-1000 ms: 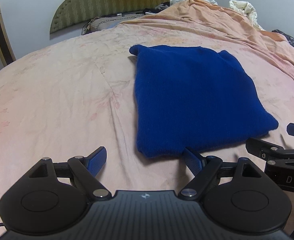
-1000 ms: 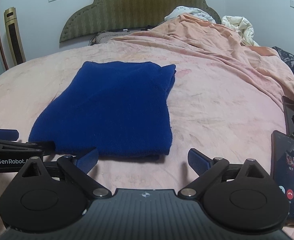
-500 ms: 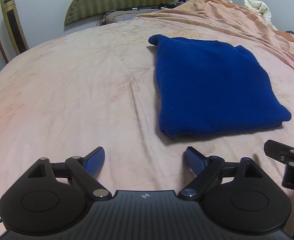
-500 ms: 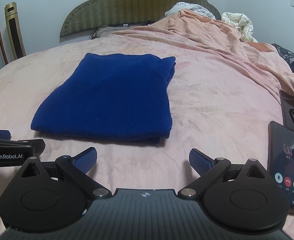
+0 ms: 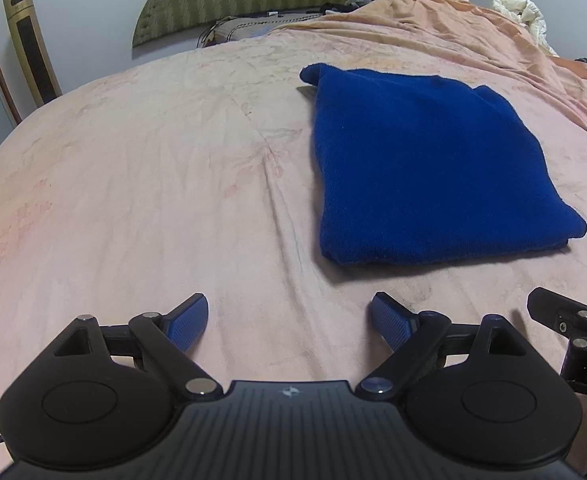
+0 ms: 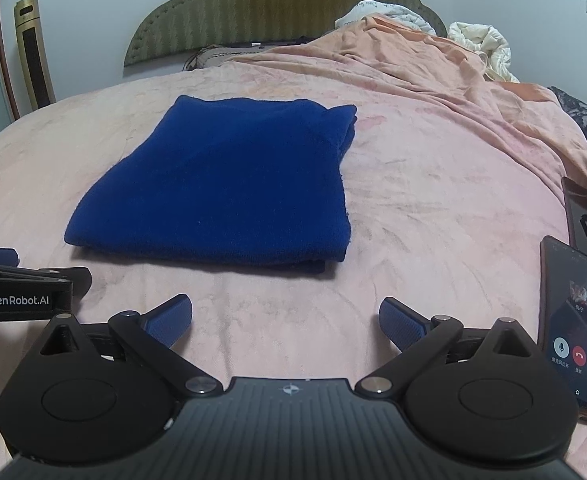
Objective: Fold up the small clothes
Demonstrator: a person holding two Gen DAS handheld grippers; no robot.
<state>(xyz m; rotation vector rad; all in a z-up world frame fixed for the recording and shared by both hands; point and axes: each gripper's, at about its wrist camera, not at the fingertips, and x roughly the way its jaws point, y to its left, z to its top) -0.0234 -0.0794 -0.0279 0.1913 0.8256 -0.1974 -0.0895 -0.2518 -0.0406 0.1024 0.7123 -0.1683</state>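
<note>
left wrist view: the blue garment [image 5: 425, 160] lies folded into a flat rectangle on the bed [image 5: 133, 184], at about 1 o'clock from the left gripper [image 5: 289, 322]. its fingers [image 5: 187, 320] stand wide and empty, having just opened a little more. the fold looks finished.

right wrist view: the garment sits at 11 o'clock from the right gripper [image 6: 285, 322], also wide and empty. compared with a second ago, both grippers are farther back from the garment's near edge. a phone [image 6: 573, 320] lies at 3 o'clock.
</note>
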